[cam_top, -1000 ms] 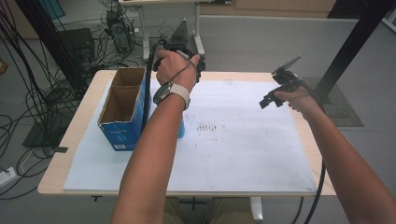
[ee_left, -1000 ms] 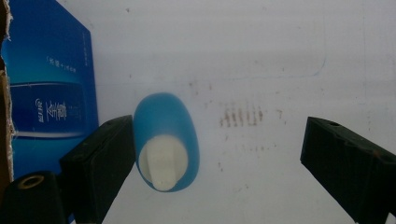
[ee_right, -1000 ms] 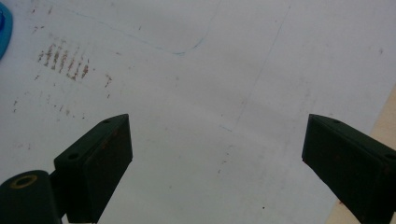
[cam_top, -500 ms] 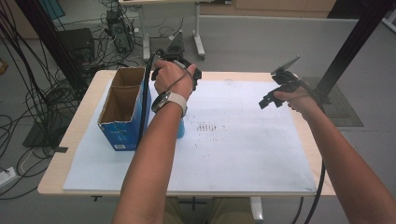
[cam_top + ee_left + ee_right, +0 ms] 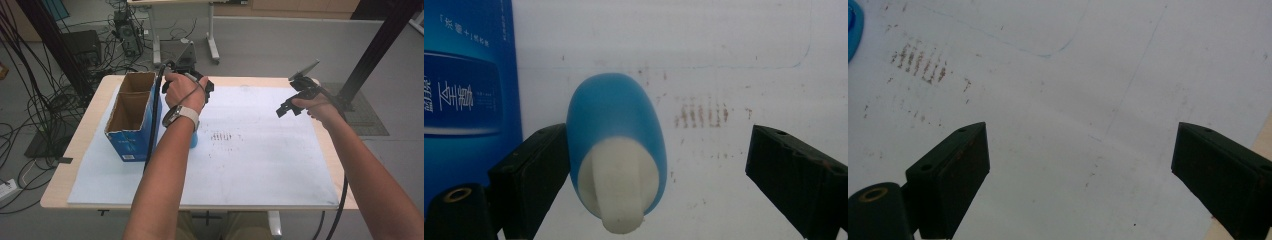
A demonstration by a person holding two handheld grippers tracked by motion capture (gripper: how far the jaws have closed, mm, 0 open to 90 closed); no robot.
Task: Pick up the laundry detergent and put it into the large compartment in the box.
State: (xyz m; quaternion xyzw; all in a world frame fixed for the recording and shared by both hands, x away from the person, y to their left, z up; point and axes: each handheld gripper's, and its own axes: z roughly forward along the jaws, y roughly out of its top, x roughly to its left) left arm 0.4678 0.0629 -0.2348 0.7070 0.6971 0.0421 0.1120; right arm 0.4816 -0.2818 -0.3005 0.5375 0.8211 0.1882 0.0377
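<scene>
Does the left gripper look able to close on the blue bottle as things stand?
Probably yes: the left gripper is open with the blue bottle between its jaws, one jaw at its side, the other well apart.

The bottle [image 5: 616, 150] is bright blue with a creamy white cap — upper middle of the left gripper view. Beside it at frame left, the carton [image 5: 466, 100] is deep blue with white lettering and bands. The counter [image 5: 260, 150] sheet is white, flecked with rows of brown marks — the tongs [image 5: 654, 175] black.
</scene>
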